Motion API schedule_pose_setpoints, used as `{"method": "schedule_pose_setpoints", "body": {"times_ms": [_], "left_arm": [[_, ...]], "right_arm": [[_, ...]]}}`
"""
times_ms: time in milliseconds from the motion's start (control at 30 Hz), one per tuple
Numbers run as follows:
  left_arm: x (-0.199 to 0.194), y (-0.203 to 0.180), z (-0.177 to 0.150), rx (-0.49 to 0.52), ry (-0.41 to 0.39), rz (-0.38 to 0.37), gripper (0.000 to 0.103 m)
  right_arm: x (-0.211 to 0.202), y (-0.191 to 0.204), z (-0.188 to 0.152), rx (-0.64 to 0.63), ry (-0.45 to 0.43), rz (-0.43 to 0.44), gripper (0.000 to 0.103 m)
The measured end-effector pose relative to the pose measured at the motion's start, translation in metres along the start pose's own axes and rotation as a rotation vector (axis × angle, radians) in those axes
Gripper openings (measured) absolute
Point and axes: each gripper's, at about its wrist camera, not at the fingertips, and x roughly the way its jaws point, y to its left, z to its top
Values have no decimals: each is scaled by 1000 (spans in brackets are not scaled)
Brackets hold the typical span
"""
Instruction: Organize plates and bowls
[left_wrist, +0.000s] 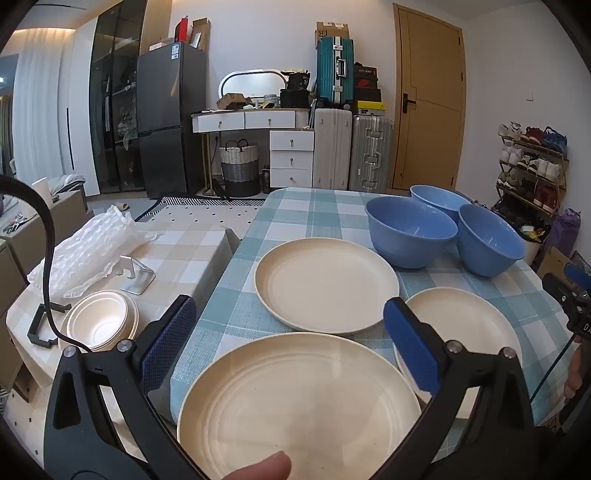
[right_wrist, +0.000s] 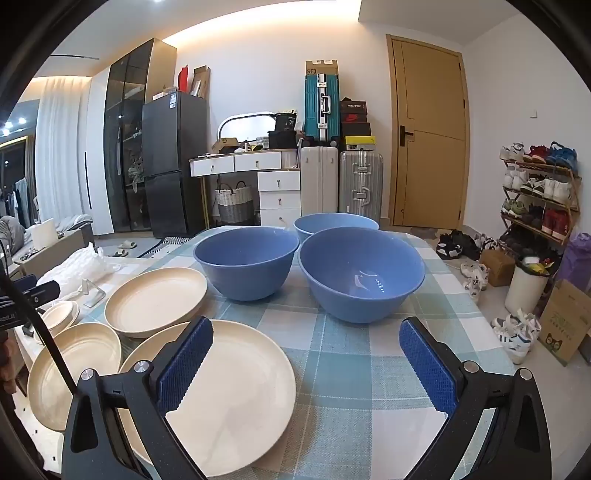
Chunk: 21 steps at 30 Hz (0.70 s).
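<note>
Three cream plates and three blue bowls sit on a blue checked tablecloth (left_wrist: 314, 210). In the left wrist view, my open left gripper (left_wrist: 291, 336) hovers over the near plate (left_wrist: 295, 402); a second plate (left_wrist: 325, 284) lies beyond it and a third (left_wrist: 465, 332) to the right. The bowls (left_wrist: 410, 229) (left_wrist: 487, 240) (left_wrist: 439, 201) stand at the far right. In the right wrist view, my open, empty right gripper (right_wrist: 306, 358) hovers above the near plate (right_wrist: 236, 384), with the bowls (right_wrist: 245, 262) (right_wrist: 362, 273) (right_wrist: 334, 223) just ahead and plates (right_wrist: 157, 301) (right_wrist: 70, 369) to the left.
A lower checked side table (left_wrist: 177, 258) at left holds stacked cream paper bowls (left_wrist: 99, 321), bubble wrap (left_wrist: 88, 247) and a small stand (left_wrist: 138, 275). Fridge, drawers, suitcases, a door and a shoe rack (right_wrist: 539, 188) stand beyond. A carton (right_wrist: 565, 321) sits on the floor at right.
</note>
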Motion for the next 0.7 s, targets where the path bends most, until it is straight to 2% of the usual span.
{"method": "schedule_pose_setpoints", "body": {"times_ms": [700], "left_arm": [[0, 0, 0, 7, 4, 2, 101]], "right_arm": [[0, -3, -1, -1, 17, -3, 103]]}}
